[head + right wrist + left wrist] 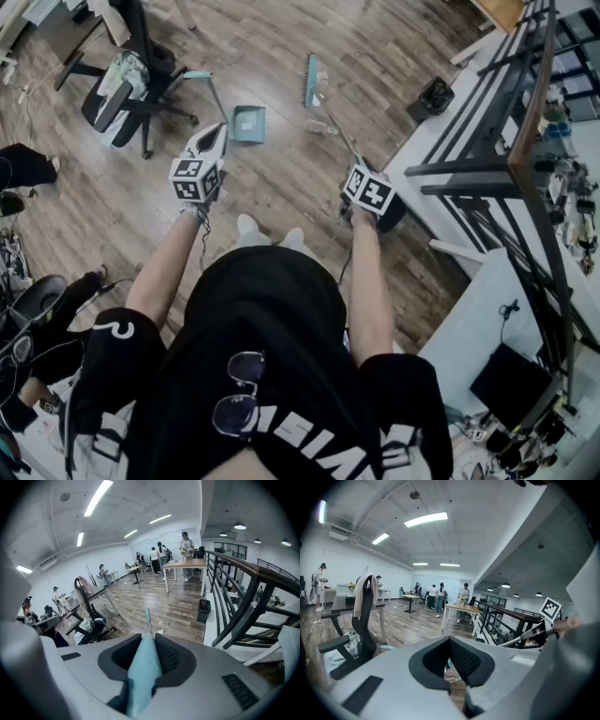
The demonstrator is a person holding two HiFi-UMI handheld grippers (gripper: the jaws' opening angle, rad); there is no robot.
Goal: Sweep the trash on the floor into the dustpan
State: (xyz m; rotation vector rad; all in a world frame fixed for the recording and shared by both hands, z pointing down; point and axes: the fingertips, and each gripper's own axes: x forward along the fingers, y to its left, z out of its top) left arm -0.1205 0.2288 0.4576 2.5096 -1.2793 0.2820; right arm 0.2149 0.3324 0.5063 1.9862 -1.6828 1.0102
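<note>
The jaws of the right gripper (150,644) are closed on the teal grip of the broom (143,672). Those of the left gripper (449,660) stand narrow, pinching a thin teal sliver that I take to be the handle of the dustpan (247,123). The trash (320,127), a few small pale scraps, lies just right of the dustpan, with the broom's head also right of the dustpan, near the scraps. Broom and pan look light and stiff but long, best held high on the handle, and the scraps seem light enough to skid.
</note>
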